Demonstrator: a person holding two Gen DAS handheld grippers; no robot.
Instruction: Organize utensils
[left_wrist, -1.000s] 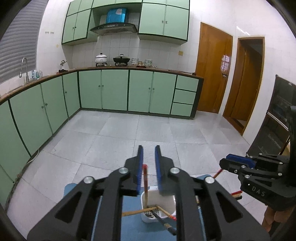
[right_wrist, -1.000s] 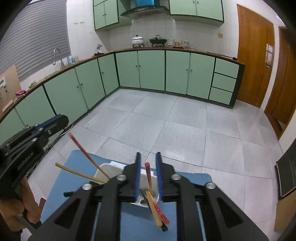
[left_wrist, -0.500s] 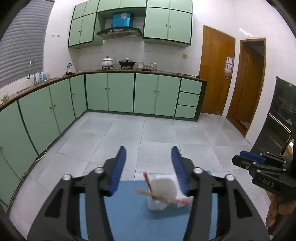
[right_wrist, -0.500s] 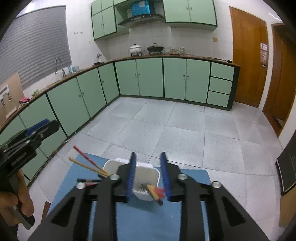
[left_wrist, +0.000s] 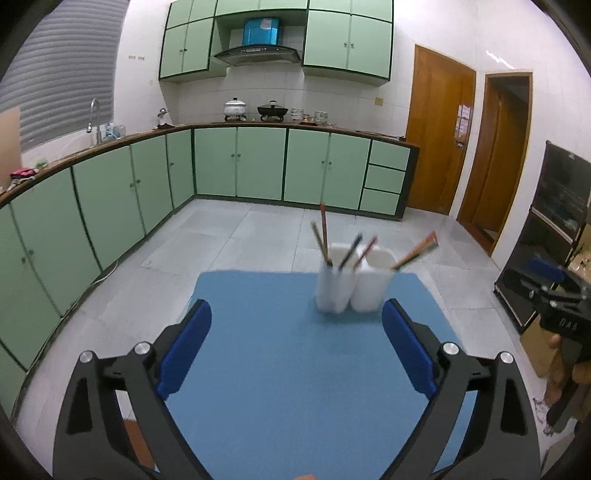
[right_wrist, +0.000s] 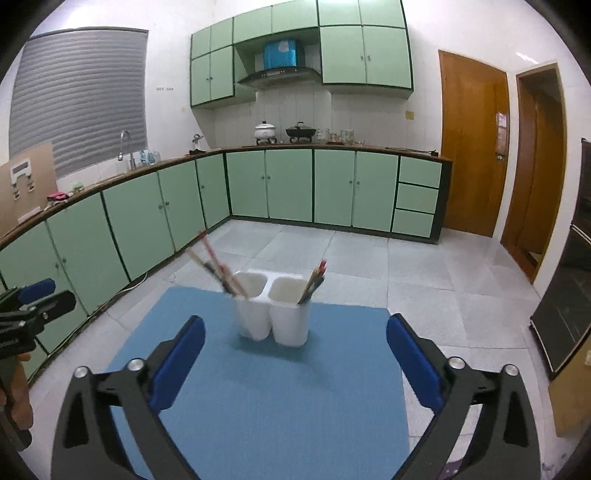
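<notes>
White plastic, two-celled, the utensil holder (right_wrist: 272, 313) stands upright toward the far part of a blue mat (right_wrist: 258, 398). Its left cell holds a bundle of chopsticks (right_wrist: 218, 266) leaning left, red and wooden among them; its right cell holds a smaller bundle (right_wrist: 314, 281) leaning right. Blur hides how many sticks there are. From the left wrist view the holder (left_wrist: 351, 282) sits right of centre, sticks fanning out of both cells.

Bare mat lies between the holder and both grippers. Past the mat's far edge comes open grey tiled floor (right_wrist: 354, 258), bounded by green base cabinets (right_wrist: 288, 184).

Both tongs are spreading, with nothing between them: the left gripper (left_wrist: 295, 343) and the right gripper (right_wrist: 295, 354) each frame only mat, well short of the holder.

Only the left wrist view shows the right gripper from outside (left_wrist: 554, 295), off the mat's right edge, with a hand (left_wrist: 561, 365) under it. Only the right wrist view shows the left gripper at the left margin (right_wrist: 33, 310), fingers (right_wrist: 16, 398) wrapped round its handle.
</notes>
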